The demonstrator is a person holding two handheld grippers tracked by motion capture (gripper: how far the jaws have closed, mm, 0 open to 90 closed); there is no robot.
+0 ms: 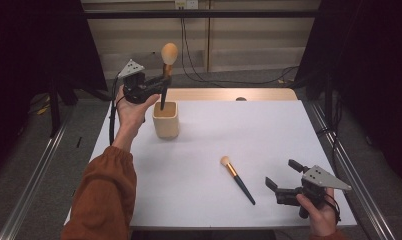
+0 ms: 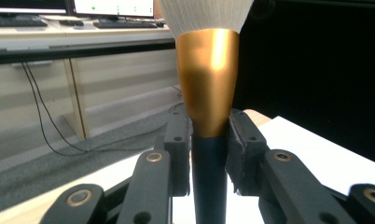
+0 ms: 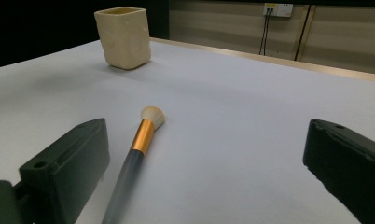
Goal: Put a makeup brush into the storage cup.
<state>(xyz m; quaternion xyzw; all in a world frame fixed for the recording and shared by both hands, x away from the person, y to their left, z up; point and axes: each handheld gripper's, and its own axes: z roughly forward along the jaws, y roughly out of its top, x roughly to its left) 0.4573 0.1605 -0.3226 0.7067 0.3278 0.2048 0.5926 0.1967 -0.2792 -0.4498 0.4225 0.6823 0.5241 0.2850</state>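
Observation:
My left gripper point(image 1: 164, 80) is shut on a large makeup brush point(image 1: 167, 70), held upright with its bristle head up and its dark handle tip just above the mouth of a cream cup point(image 1: 166, 120). In the left gripper view the jaws pinch the large brush point(image 2: 208, 140) where the gold ferrule meets the dark handle. A smaller brush point(image 1: 237, 179) with a gold ferrule lies flat on the white table point(image 1: 269, 135). My right gripper point(image 1: 285, 174) stands open near the front right, just right of that brush's handle. The right gripper view shows the small brush point(image 3: 138, 147) by the left jaw and the cup point(image 3: 124, 37) beyond.
A wooden strip point(image 1: 229, 94) runs along the table's far edge. Cables point(image 1: 199, 75) lie on the floor behind it, and metal rails point(image 1: 34, 175) flank the table on both sides. A wall socket point(image 3: 278, 9) sits on the back wall.

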